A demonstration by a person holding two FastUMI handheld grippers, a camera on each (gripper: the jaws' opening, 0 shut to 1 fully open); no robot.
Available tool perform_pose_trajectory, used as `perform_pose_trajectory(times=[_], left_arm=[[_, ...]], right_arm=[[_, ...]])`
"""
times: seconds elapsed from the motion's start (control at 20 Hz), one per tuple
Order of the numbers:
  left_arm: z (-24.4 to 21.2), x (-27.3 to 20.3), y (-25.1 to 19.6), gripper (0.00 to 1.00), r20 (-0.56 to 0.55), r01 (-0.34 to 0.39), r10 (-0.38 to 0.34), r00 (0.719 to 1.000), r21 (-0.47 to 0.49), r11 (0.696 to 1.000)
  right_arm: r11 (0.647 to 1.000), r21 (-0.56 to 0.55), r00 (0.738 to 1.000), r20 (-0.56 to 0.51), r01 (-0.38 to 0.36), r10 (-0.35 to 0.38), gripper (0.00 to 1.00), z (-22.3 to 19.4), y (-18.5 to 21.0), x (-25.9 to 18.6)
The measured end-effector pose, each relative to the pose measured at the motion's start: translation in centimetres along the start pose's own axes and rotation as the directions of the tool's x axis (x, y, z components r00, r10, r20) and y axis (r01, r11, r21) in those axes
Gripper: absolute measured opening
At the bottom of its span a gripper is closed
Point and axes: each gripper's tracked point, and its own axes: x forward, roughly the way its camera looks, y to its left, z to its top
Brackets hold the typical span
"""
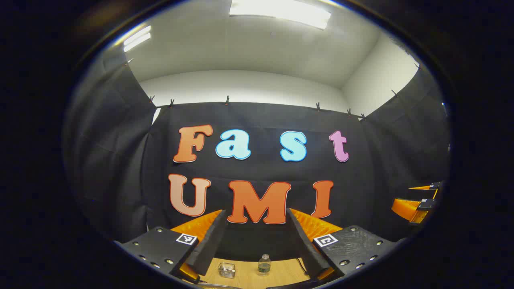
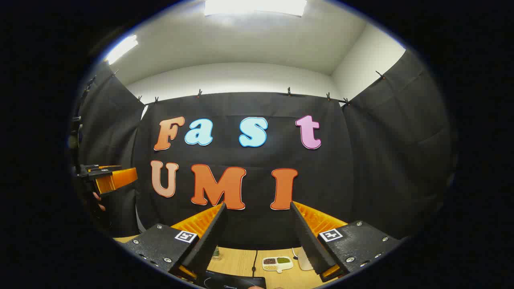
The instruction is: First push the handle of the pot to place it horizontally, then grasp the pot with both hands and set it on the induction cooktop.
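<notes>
Induction cooktop [image 2: 235,282]: flat black glass panel, lying level on the light wooden surface [image 2: 241,261] at the bottom edge of the right gripper view. Visible portion limited to the far edge and part of the top face, marked with a thin pale arc and small pale lettering. Positioned low between the two fingers, nearer than a dark cable running up the wood. Top face bare in the visible part.
</notes>
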Motion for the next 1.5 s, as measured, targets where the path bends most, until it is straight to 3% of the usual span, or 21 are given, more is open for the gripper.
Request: perform_pose_trajectory(times=[1.1,1.5], left_arm=[[0.0,-1.2,-2.2,0.87,0.003,-0.008,0.008,1.000,0.025,1.000],[-3.1,-1.4,-3.4,0.90,-0.088,0.015,-0.012,0.996,0.040,0.999]], right_arm=[[1.000,0.024,1.000,-0.007,-0.015,0.015,0.95,-0.3,-0.9,-1.2],[0.999,0.023,0.999,-0.020,-0.039,0.039,0.95,-1.3,0.2,-2.0]])
